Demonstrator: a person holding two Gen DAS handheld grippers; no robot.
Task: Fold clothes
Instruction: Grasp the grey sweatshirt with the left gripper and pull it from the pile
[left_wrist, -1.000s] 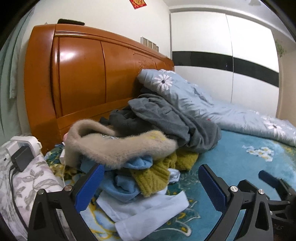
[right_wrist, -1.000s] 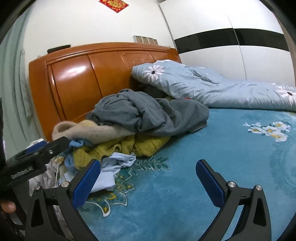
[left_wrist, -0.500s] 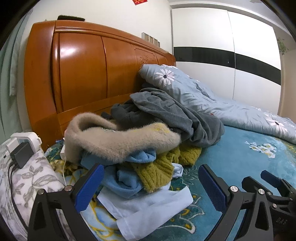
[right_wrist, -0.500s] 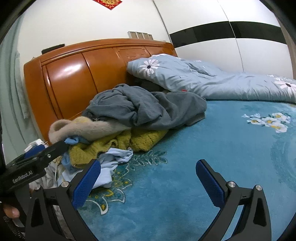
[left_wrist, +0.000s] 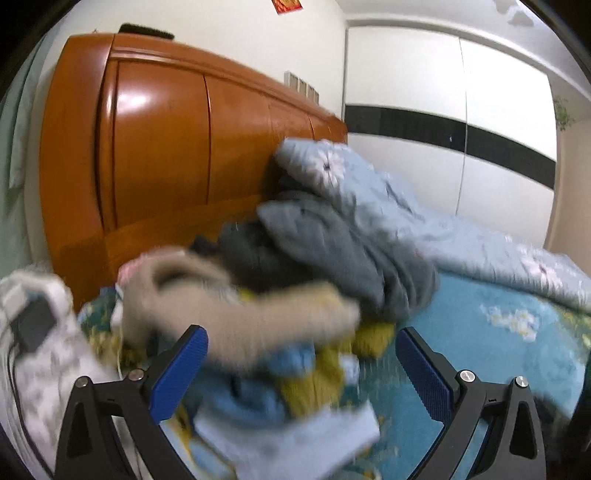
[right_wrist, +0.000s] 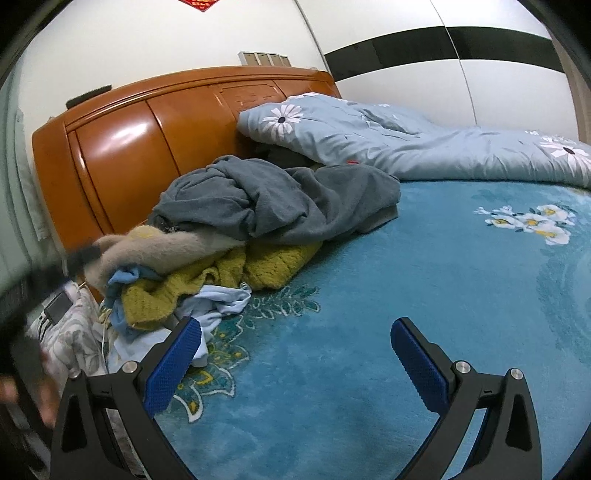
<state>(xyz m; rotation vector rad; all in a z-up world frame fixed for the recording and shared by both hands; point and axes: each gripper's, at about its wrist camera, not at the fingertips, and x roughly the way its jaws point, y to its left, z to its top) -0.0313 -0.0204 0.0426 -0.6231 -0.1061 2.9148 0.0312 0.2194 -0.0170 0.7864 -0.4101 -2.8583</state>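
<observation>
A heap of clothes lies on the bed by the headboard: a grey sweatshirt (right_wrist: 280, 203) on top, a fuzzy beige garment (left_wrist: 240, 306), a mustard knit (right_wrist: 207, 280), and light blue pieces (left_wrist: 295, 435) at the front. My left gripper (left_wrist: 301, 354) is open, its blue pads either side of the pile's near edge, right over the beige and blue fabric; the view is blurred. My right gripper (right_wrist: 295, 350) is open above the bare teal bedspread (right_wrist: 369, 332), its left pad beside the light blue cloth. The left gripper (right_wrist: 74, 258) shows as a dark blur at the left of the right wrist view.
An orange wooden headboard (left_wrist: 155, 166) stands behind the pile. A pale blue flowered duvet (right_wrist: 406, 144) is bunched along the far side. A flowered pillow with a white power strip and black plug (left_wrist: 33, 325) lies at left. White wardrobe doors (left_wrist: 461, 122) stand beyond.
The left gripper has moved quickly forward toward the pile, blurring its view. The right gripper has edged closer and lower over the bedspread. Both stay open.
</observation>
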